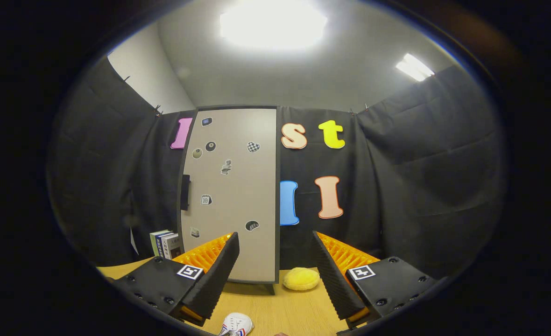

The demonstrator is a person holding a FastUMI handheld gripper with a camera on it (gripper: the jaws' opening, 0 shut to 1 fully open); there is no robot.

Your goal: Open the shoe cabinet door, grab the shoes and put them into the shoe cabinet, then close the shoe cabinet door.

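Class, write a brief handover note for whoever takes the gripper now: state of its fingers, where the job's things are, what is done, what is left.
Gripper: open, fingers spread, holding nothing.
Shoe cabinet stands on the table beyond the fingers, door shut, dark handle on its left edge.
White shoe lies on the table below and between the fingers.
Done: nothing yet.
Left: open door, put shoe in, close door.

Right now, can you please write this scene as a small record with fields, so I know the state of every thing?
cabinet: stands upright on the table, beyond the fingers
door: closed, dark handle on its edge
shoe: white, on the table, between the fingers, near the camera
gripper: fingers open, holding nothing
yellow round thing: on the table beside the cabinet
books: upright, on the cabinet's other side
task step: door not yet opened
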